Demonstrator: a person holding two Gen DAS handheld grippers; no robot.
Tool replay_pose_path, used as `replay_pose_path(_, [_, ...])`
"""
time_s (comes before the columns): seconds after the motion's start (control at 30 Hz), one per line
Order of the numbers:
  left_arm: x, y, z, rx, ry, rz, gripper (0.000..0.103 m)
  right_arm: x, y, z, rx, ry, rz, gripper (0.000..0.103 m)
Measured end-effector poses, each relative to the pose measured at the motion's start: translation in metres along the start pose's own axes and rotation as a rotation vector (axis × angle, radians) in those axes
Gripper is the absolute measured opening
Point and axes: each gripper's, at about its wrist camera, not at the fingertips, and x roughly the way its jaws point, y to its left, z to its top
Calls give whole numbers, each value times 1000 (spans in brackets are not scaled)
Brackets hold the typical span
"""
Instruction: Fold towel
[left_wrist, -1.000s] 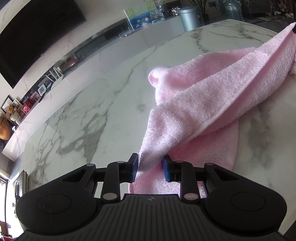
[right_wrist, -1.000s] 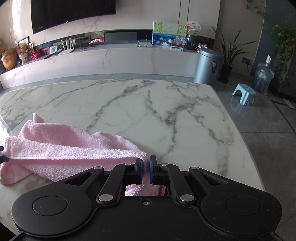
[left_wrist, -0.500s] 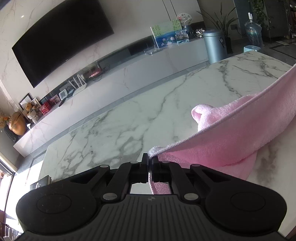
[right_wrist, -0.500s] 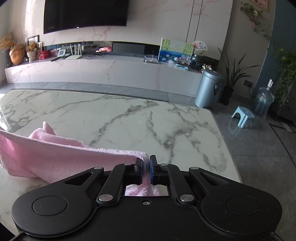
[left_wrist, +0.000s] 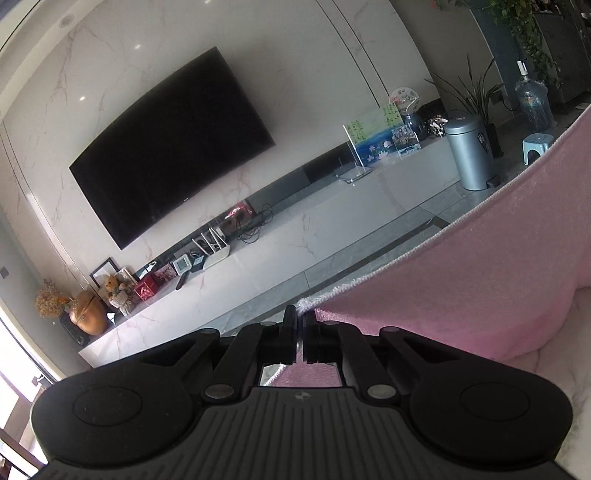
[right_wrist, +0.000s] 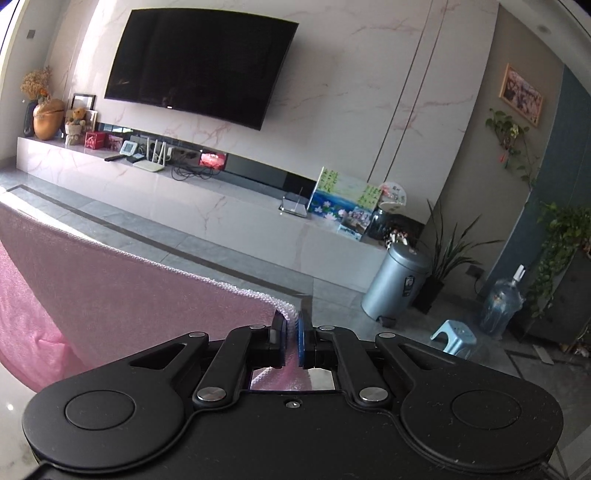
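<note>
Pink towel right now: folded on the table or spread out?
Spread and lifted. Each tool, left and right, pinches a corner; the towel hangs as a sheet between them. Lower edge not visible.

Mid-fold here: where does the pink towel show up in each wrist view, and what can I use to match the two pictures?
Left wrist: the pink towel fills the right side, its corner pinched in the shut left gripper.
Right wrist: the same towel fills the lower left, its corner pinched in the shut right gripper.
Shared landmark: the grey pedal bin on the floor at the end of the TV console.
</note>
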Motion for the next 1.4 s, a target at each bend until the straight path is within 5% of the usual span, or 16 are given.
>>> replay_pose_path(0.37, [47, 17, 59, 57, -28, 108, 2, 60, -13, 72, -84, -55, -56, 3])
replay_pose_path(0.67, [30, 36, 67, 58, -84, 153, 2, 52, -18, 96, -150, -103, -39, 3])
replay_pose_path(1.4, [-29, -49, -146, 184, 300, -165, 2, 9, 84, -135, -222, 444, 370, 3])
